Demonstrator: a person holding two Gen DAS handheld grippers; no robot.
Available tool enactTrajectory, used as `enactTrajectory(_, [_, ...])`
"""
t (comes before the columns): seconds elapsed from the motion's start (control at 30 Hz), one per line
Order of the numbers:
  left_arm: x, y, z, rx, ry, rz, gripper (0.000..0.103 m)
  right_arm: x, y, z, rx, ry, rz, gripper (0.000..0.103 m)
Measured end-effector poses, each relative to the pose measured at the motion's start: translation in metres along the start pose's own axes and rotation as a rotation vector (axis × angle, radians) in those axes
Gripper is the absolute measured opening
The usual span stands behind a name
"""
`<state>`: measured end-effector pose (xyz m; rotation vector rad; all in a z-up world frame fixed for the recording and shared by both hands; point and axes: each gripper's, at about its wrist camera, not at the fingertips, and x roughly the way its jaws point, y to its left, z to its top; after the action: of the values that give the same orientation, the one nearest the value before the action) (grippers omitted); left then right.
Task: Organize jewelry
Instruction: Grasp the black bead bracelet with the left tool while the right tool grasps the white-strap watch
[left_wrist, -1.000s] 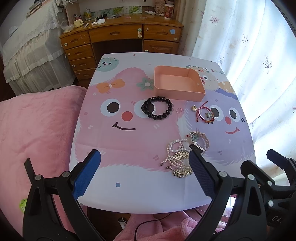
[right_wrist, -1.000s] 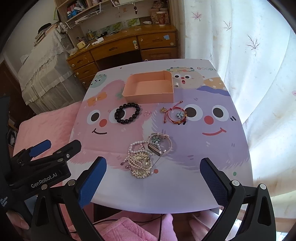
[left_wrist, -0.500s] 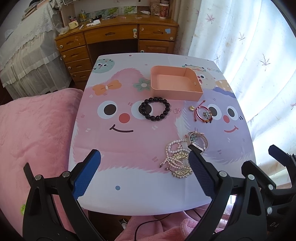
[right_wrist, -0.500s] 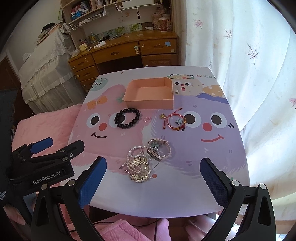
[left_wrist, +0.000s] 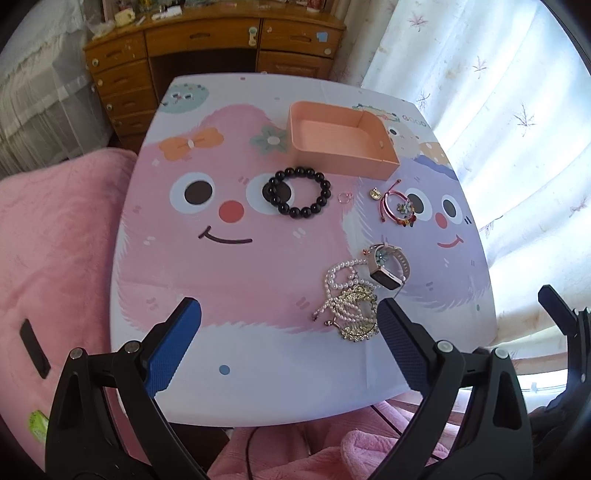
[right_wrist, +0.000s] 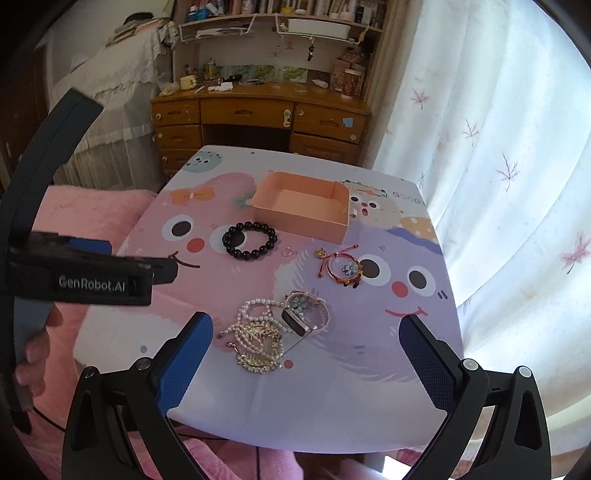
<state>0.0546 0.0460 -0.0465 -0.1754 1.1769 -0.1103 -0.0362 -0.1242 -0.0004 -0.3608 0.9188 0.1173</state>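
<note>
An empty pink tray (left_wrist: 384, 162) (right_wrist: 334, 227) stands at the far side of the cartoon-print table (left_wrist: 236, 266). In front of it lie a black bead bracelet (left_wrist: 301, 192) (right_wrist: 250, 240), a small pink ring (left_wrist: 344, 198) (right_wrist: 287, 252), a gold charm (left_wrist: 375, 193) and a red cord bracelet (left_wrist: 398, 207) (right_wrist: 341, 268). Nearer lie a watch (left_wrist: 388, 266) (right_wrist: 306, 316) and a pearl-and-gold necklace heap (left_wrist: 351, 306) (right_wrist: 258, 341). My left gripper (left_wrist: 290, 345) and right gripper (right_wrist: 304, 360) both hang open over the near table edge, holding nothing.
A wooden desk with drawers (right_wrist: 258, 122) stands behind the table, a white curtain (right_wrist: 498, 147) to the right, a pink blanket (left_wrist: 55, 240) to the left. The left tool (right_wrist: 81, 277) and a hand (right_wrist: 33, 354) show at the right view's left side.
Both grippers have moved forward toward the table, so the jewelry looks nearer. The left tool now reaches further into the right wrist view. Nothing was taken hold of.
</note>
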Motion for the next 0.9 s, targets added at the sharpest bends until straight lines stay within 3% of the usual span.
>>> enactTrajectory(0.2, [0.034, 0.016, 0.008, -0.045, 0.081, 0.032, 0.095, 0.021, 0.015, -0.005, -0.108, 0.029, 0.03, 0.099])
enactTrajectory(0.37, [0.061, 0.009, 0.021, -0.008, 0.11, 0.045, 0.095, 0.059, 0.022, -0.004, -0.181, 0.094, 0.097, 0.076])
enactTrajectory(0.53, [0.092, -0.001, 0.047, 0.032, 0.065, 0.053, 0.094, 0.104, 0.022, -0.001, -0.241, 0.139, 0.151, 0.066])
enactTrajectory(0.67, [0.122, 0.0, 0.071, 0.019, 0.059, 0.073, 0.086, 0.145, 0.017, -0.001, -0.28, 0.195, 0.203, 0.055])
enactTrajectory(0.8, [0.158, 0.002, 0.093, -0.007, 0.098, 0.1, 0.075, 0.183, 0.012, -0.01, -0.324, 0.259, 0.237, 0.046])
enactTrajectory(0.9, [0.183, 0.006, 0.107, -0.04, 0.126, 0.11, 0.072, 0.208, 0.004, -0.014, -0.334, 0.308, 0.272, 0.041])
